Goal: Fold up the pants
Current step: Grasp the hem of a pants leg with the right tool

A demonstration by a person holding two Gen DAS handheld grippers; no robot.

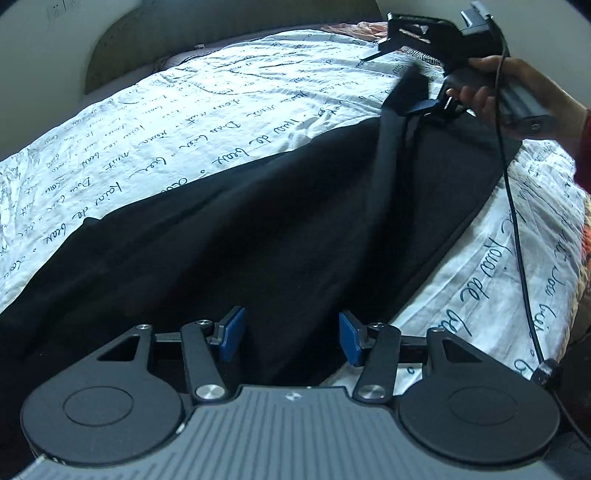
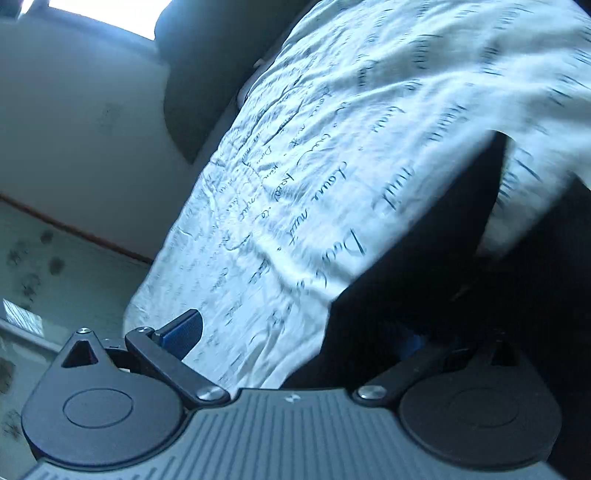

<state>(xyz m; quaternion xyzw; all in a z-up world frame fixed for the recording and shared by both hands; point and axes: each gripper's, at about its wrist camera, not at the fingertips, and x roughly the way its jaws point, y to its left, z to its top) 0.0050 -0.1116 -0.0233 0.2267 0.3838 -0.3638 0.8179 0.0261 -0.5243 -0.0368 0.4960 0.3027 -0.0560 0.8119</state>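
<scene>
With the right gripper (image 1: 424, 85) lifting the black fabric pants (image 1: 258, 221) at one o'clock, the wide-open, empty left gripper (image 1: 291, 334) should pin them flat.

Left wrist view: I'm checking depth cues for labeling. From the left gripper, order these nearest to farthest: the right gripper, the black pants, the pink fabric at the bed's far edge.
1. black pants: spread right under and ahead of the open left gripper.
2. right gripper: upper right, lifting a strip of the pants.
3. pink fabric: top, past the script-printed bedspread.
</scene>
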